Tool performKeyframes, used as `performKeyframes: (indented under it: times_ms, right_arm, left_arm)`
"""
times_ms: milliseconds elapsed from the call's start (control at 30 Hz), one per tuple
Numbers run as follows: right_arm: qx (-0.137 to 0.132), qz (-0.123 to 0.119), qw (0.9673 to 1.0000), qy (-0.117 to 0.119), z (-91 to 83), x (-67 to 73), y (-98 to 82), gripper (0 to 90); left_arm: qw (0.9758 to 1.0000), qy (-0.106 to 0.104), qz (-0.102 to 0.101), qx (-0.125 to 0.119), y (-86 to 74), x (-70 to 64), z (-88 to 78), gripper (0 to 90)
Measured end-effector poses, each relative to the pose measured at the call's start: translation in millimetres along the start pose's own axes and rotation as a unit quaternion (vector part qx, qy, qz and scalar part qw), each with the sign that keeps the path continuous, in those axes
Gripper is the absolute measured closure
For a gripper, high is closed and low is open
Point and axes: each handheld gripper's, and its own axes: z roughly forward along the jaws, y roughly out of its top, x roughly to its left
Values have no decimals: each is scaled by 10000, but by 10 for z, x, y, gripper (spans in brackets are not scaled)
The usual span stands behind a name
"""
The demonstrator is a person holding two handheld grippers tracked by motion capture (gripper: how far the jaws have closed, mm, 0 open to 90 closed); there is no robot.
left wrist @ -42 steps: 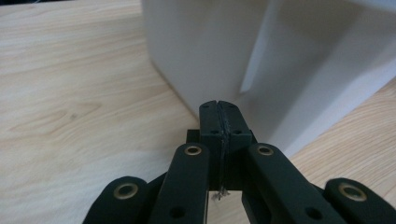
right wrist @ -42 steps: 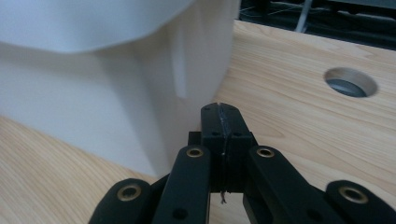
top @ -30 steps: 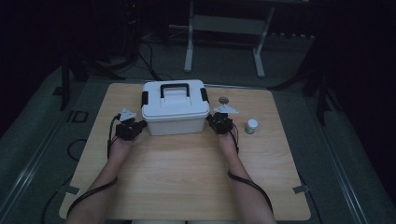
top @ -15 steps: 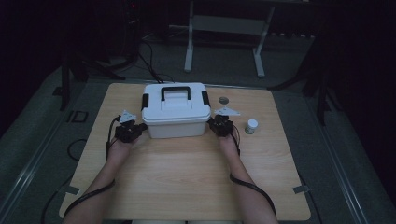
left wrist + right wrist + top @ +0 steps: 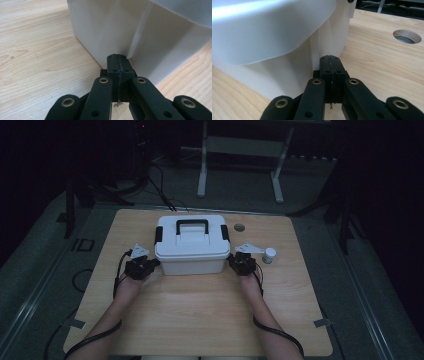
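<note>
Tongs first, from the high view: the left tongs (image 5: 150, 265) and the right tongs (image 5: 234, 262) sit at the two near lower corners of the white lidded box (image 5: 192, 250), which stands toward the far middle of the bench (image 5: 200, 315). A second ago both hands lay slightly farther from the person, beside the box's side walls; they have since drawn back toward its near corners, while the box keeps about the same place. My reading is that the hands are settling a two-sided press to shift or steady the box, not to pick anything up. The lid, with its black handle (image 5: 192, 224), is down, so what the box holds cannot be told. A small white jar (image 5: 269, 255) stands just right of the right hand, capped, contents hidden.

Left gripper view: the jaws are pressed together with nothing between them, tips right at the box's corner edge (image 5: 130, 45).

Right gripper view: jaws together as well, empty, tips against the box wall (image 5: 322, 42) under the lid's overhang; a round hole (image 5: 407, 37) in the bench lies beyond.
</note>
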Motion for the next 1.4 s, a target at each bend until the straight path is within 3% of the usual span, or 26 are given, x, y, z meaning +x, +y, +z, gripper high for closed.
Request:
performKeyframes:
  times_ms: [233,433,667,800,933,1333,1400]
  right_arm:
    - [23,73,10000,42,-120,16,-64,900]
    - [49,55,10000,49,-236,33,-125,900]
    - [34,79,10000,42,-383,64,-213,900]
    - [11,107,9999,45,-467,49,-265,900]
    - [-1,143,9999,56,-552,32,-316,900]
    - [-51,172,9998,29,-788,13,-460,900]
    - [-45,193,9998,24,-822,21,-476,900]
  left_arm:
    - [9998,-120,-114,-87,-86,-86,-61,895]
    - [9998,-184,7,-28,-118,-180,-116,895]
    - [9995,-314,5,9,-146,-259,-150,895]
    - [9993,-347,120,23,-162,-343,-166,896]
    - [9989,-470,68,19,-177,-393,-167,896]
    - [9979,-556,319,101,-199,-590,-206,895]
    - [9977,-603,288,117,-206,-600,-214,895]
